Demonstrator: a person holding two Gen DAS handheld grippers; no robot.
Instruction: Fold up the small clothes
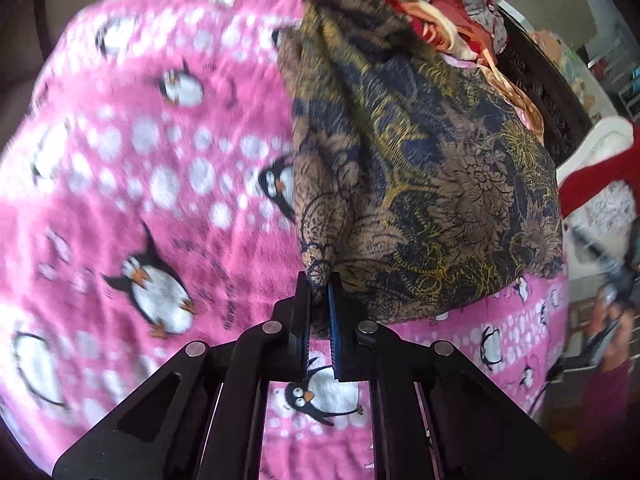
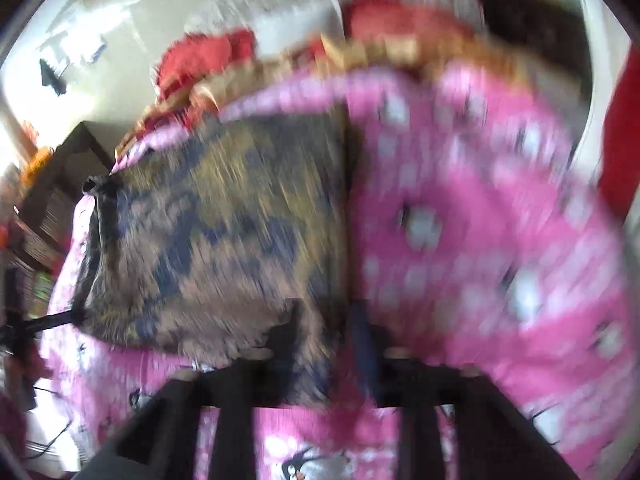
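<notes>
A brown, navy and gold batik garment [image 1: 420, 168] hangs lifted above the pink penguin blanket [image 1: 140, 152]. My left gripper [image 1: 320, 280] is shut on its near corner. In the blurred right wrist view the same batik garment [image 2: 224, 232] stretches to the left, and my right gripper [image 2: 328, 320] has a corner of it between its fingers. The other gripper shows at the garment's far left end.
A pile of red, cream and floral clothes [image 1: 432, 4] lies at the blanket's far edge. A dark carved headboard [image 1: 540, 92] and a white chair with red cloth [image 1: 592, 160] stand to the right. The pink blanket [image 2: 480, 220] fills the right wrist view.
</notes>
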